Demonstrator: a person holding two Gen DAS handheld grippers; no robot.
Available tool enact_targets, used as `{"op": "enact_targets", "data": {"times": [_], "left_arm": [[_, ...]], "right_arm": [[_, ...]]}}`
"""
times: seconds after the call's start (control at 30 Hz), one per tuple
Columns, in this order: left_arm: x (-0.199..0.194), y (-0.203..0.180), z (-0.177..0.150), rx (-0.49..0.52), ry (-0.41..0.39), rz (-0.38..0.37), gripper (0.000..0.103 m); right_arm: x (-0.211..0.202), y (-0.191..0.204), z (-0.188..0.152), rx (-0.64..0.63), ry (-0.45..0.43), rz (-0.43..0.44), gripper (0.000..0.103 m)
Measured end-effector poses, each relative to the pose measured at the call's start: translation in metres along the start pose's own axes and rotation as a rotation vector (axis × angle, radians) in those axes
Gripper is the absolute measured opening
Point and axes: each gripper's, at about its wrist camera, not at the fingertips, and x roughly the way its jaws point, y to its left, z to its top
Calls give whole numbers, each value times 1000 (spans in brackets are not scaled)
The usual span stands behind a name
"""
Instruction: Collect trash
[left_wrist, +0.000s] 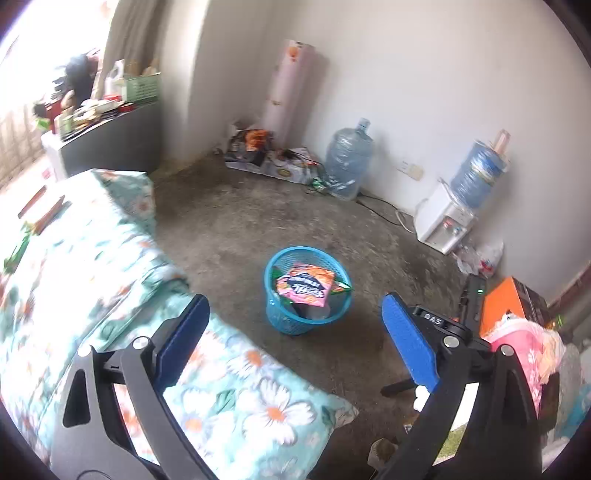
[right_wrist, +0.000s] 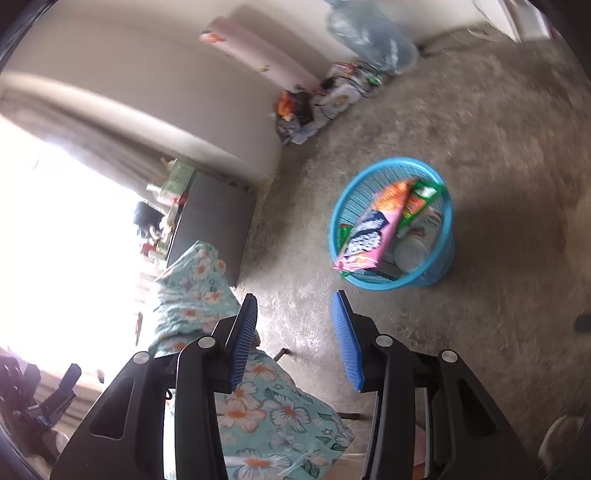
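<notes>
the blue basket (left_wrist: 307, 291) stands on the bare concrete floor (left_wrist: 229, 221) with trash already in it: a pink snack wrapper (left_wrist: 305, 285) lies across the top, a green packet (right_wrist: 421, 201) pokes up beside it, and a pale bottle or cup (right_wrist: 413, 247) rests lower down, though blur makes that last one hard to name. so a good part of the collecting looks done. what is left seems to be on the floral bedspread (left_wrist: 92, 258): a few reddish strips (left_wrist: 48, 210) and something green (left_wrist: 16, 251) lie at its far side in the left wrist view, possibly more wrappers, too smeared to be sure.

the left gripper (left_wrist: 295, 350) has its jaws spread wide with nothing between the blue pads; the basket sits ahead of it and below, well apart, seen through the gap. the right gripper (right_wrist: 297, 339) stands at a narrower, middling gap, also empty, with only floor showing between its pads. the basket lies ahead and to its right, near but not touching. both grippers hang over the bed's corner, neither holding any trash, so i judge the next piece has yet to be fetched from the bed.
</notes>
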Motion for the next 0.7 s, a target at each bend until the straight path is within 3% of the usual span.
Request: {"op": "enact_targets", "data": {"times": [0.13,0.27,0.33,0.43,0.6,0.7], "left_arm": [[-49,26,-26,-114,-58,126,93],[-92,43,-54,-189,-126,302,94],[-110,46,-70,-196,-170,425,94],[-129,43,-91,-170,-223,569,94],[-148,44,-117,-178,-217,606,94],[-150,44,-134,-227,-201,626,94]], "right_arm": [[-32,86,-21,-310,-64,-26,51],[-63,151,-53,-528,-160,-36,74],[-78,175,-69,-608,-217,-63,89],[-98,201,-89,-720,-283,-97,97],[-119,227,-121,-885,-276,-135,97],[-123,227,-142,-923,-198,-153,97]]}}
